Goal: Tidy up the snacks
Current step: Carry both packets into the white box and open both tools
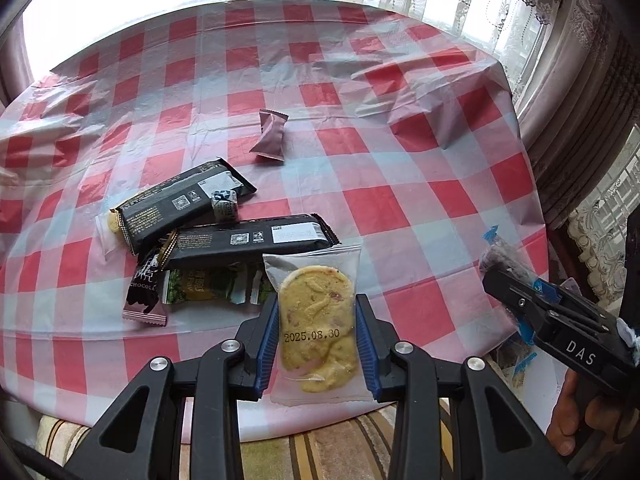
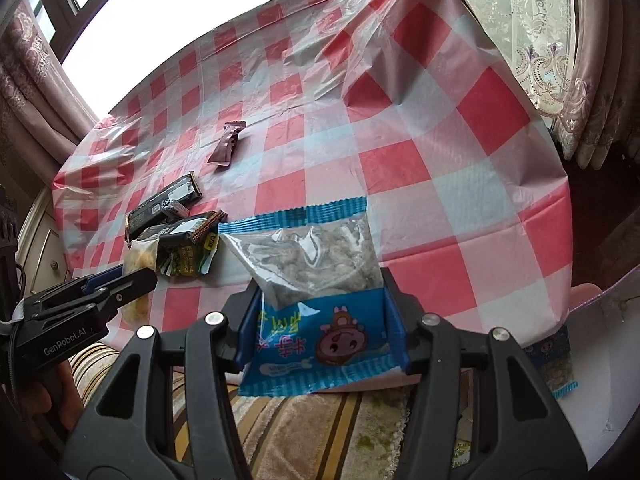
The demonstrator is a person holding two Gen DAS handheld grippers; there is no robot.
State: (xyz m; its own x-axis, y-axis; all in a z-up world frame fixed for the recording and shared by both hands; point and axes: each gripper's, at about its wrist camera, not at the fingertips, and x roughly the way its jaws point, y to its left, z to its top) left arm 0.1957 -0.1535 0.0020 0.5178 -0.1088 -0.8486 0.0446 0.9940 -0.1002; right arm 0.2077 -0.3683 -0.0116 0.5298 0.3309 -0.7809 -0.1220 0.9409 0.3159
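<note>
A clear-wrapped yellow cookie (image 1: 316, 328) sits low in the frame's centre, clamped in the left tool (image 1: 317, 320). The right tool (image 2: 322, 320) grips a blue snack bag (image 2: 320, 304). More snacks (image 1: 224, 236) cluster left of centre on the checked worktop (image 1: 400, 184).

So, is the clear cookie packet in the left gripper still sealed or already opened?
Sealed, as far as visible: the cookie packet shows flat, untorn edges, with the cookies inside. The left gripper clamps its sides.

Clear-wrapped yellow cracker packet (image 1: 316, 320), dated, held upright; blue puffed-rice packet (image 2: 320, 312), clear window, held upright; two black bars (image 1: 184, 200), chocolate bar (image 1: 146, 292), green packet (image 1: 204, 286), lone mauve wrapper (image 1: 270, 136) on checked cloth
</note>
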